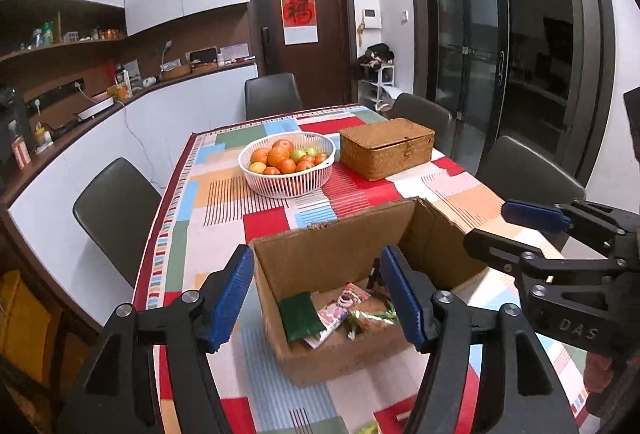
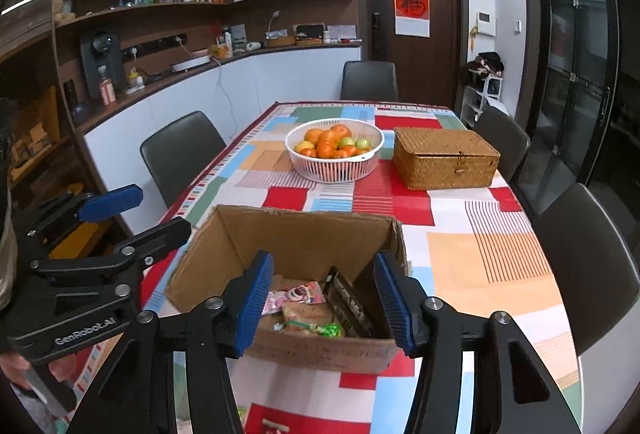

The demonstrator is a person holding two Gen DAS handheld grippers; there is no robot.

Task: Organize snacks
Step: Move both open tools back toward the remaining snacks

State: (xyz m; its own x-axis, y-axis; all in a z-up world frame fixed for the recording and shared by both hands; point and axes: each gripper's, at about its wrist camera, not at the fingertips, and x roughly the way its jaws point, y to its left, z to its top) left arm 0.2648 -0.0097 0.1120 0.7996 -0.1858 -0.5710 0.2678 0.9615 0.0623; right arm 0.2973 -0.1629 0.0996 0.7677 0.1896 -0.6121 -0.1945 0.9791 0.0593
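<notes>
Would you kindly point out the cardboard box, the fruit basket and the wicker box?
cardboard box point(image 2: 304, 238): right wrist view, inner back wall.
fruit basket point(image 2: 336, 170): right wrist view, front wall.
wicker box point(image 2: 436, 143): right wrist view, lid.

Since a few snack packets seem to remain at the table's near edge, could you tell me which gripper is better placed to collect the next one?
Probably left. Its open left gripper has a green packet near the bottom edge, below the cardboard box. The right gripper, also open and empty, shows only a partly hidden packet.
</notes>
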